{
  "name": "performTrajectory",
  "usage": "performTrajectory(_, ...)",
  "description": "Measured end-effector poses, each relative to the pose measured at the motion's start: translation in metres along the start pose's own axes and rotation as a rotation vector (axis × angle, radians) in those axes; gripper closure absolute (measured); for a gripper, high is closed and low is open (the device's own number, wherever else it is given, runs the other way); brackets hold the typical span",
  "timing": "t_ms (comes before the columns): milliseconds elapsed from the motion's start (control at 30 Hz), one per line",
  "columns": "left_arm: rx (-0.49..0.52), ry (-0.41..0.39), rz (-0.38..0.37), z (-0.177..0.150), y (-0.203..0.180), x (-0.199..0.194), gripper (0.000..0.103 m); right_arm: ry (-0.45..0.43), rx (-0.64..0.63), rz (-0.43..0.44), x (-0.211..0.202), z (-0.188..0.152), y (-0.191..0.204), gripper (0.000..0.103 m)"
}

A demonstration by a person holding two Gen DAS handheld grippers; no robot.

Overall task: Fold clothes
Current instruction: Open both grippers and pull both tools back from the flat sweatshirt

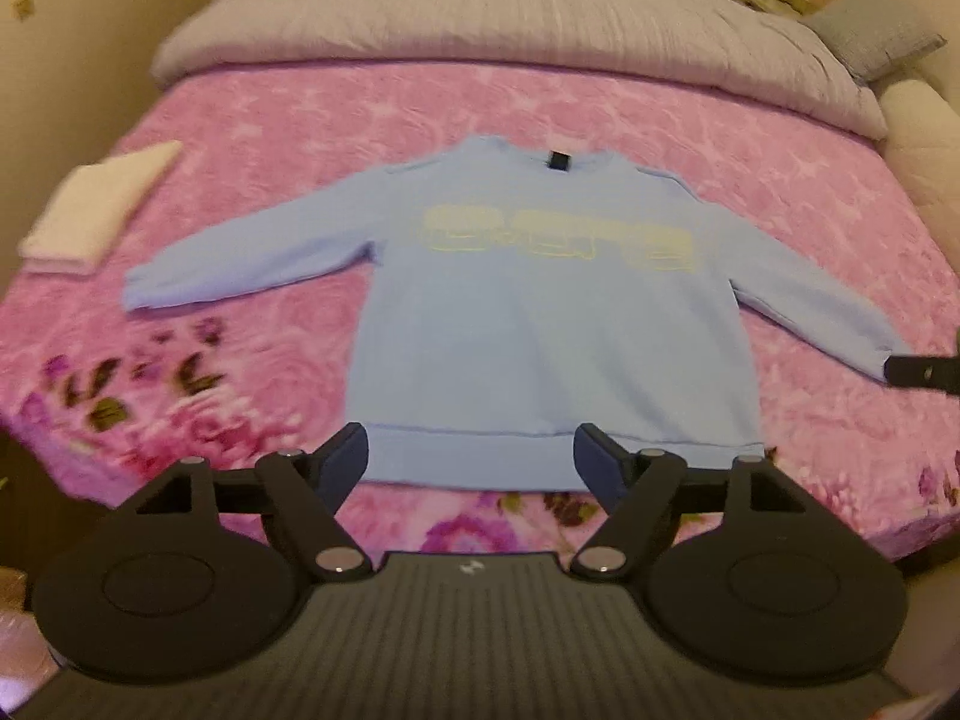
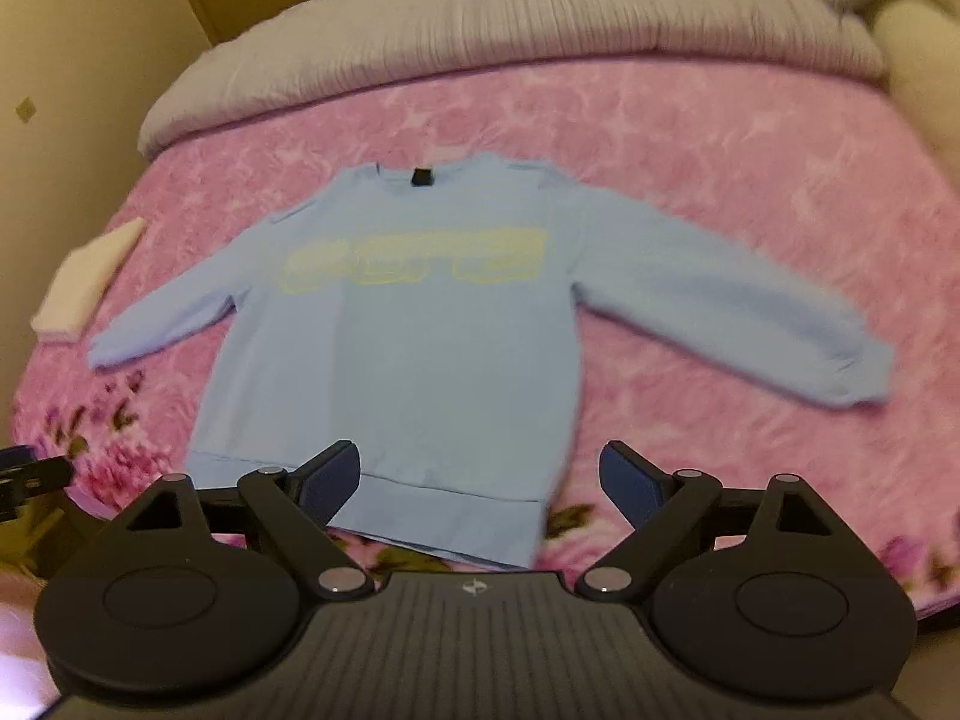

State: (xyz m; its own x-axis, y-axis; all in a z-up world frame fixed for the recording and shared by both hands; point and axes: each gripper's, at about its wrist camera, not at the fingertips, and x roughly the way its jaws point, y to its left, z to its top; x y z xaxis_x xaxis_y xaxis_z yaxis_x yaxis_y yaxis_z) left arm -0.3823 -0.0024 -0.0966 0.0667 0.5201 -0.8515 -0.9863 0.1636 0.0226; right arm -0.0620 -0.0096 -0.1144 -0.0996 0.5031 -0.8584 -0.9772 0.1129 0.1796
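1. Two grippers hang over the near edge of the bed, neither holding anything. The left gripper [image 1: 471, 453] has its jaws spread wide, with the sweatshirt's hem band showing between them; whether the fingertips touch the cloth I cannot tell.
2. The right gripper [image 2: 480, 474] is likewise wide apart and empty, poised above the hem's near right corner. In the left wrist view a dark piece at the right edge, just beside the right cuff, looks like part of the right gripper.
3. The light blue sweatshirt [image 1: 540, 324] lies flat in the middle of the pink blanket [image 1: 300, 120], hem nearest, collar farthest, with a dark tag at the neck and pale yellow lettering across the chest.
4. Both sleeves are spread outward: the left sleeve [image 1: 240, 246] angles toward the near left, and the right sleeve [image 2: 732, 306] stretches to the near right. No fold shows in the body or the sleeves.
5. At the far left of the bed sits a folded white item [image 1: 99, 210], squared up, so I judge one garment already done.
6. Beyond the blanket, a grey duvet [image 1: 510, 30] is bunched along the far side.
7. As I judge it, the sweatshirt is spread out and ready, but its folding has not begun: sleeves in, then body over, all remain.
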Motion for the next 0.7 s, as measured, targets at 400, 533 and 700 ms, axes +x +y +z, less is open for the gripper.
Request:
performTrajectory(400, 0.001, -0.018, 0.082, -0.016, -0.017, -0.067, 0.014, -0.097, 0.062, -0.019, -0.084, -0.038, 0.026, 0.014)
performTrajectory(533, 0.021, -0.031, 0.086, -0.014, -0.025, -0.075, 0.012, -0.116, 0.115, -0.051, -0.102, -0.050, 0.026, 0.014)
performTrajectory(700, 0.050, -0.043, 0.080, -0.013, -0.035, -0.083, 0.010, -0.152, 0.125, -0.064, -0.120, -0.060, 0.026, 0.014)
